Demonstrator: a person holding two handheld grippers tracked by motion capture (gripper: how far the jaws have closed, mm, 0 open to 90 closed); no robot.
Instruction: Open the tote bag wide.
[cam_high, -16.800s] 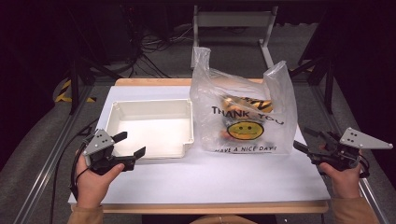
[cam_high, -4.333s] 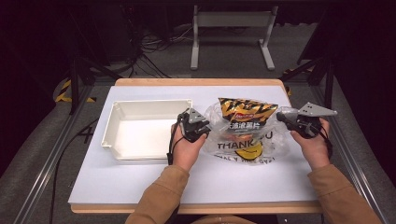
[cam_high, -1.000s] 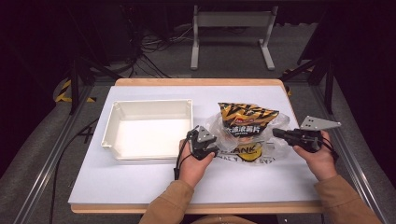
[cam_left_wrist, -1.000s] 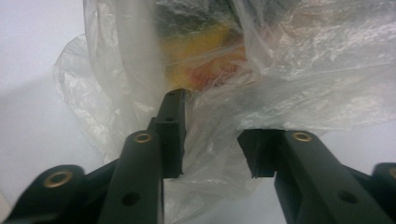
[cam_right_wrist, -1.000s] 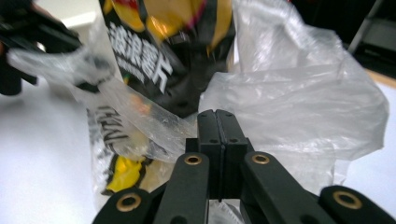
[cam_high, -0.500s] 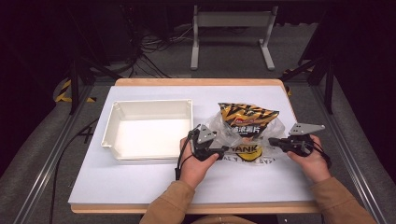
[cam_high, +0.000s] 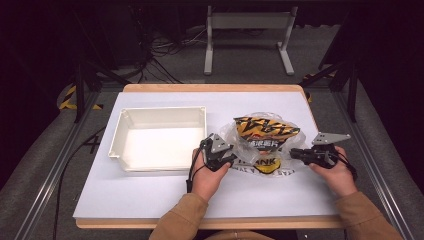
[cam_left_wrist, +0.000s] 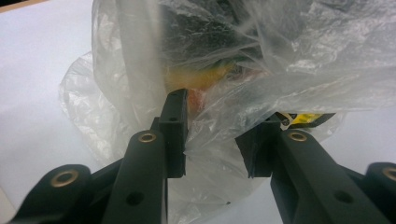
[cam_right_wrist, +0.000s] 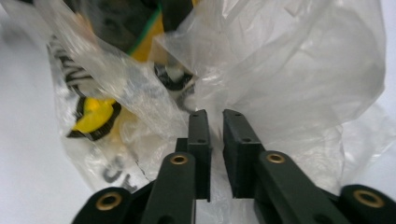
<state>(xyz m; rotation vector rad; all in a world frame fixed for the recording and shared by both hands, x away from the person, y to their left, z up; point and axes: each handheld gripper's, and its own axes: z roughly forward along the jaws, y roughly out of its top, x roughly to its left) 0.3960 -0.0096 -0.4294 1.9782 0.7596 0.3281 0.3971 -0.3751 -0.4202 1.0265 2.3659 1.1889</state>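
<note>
A crumpled clear plastic bag (cam_high: 248, 167) with black print and a yellow smiley lies on the white table. An orange-and-black chip bag (cam_high: 265, 131) stands up out of it. My left gripper (cam_high: 231, 159) is at the bag's left edge. In the left gripper view, that gripper (cam_left_wrist: 223, 111) is open with bunched plastic (cam_left_wrist: 289, 70) between its jaws, and yellow packaging (cam_left_wrist: 201, 79) shows through. At the bag's right edge, my right gripper (cam_high: 294, 152) has its jaws almost together. In the right gripper view, the gripper (cam_right_wrist: 215, 116) pinches a fold of the plastic (cam_right_wrist: 303, 70).
An empty white rectangular tray (cam_high: 162, 111) sits on the table's left half, just left of my left hand. A metal stand (cam_high: 247, 22) and cables are on the floor beyond the far edge. Bare table surface (cam_high: 150, 195) lies in front of the tray.
My right gripper has moved left, in against the bag's right edge. The plastic has sunk lower around the chip bag. The left hand has stayed put.
</note>
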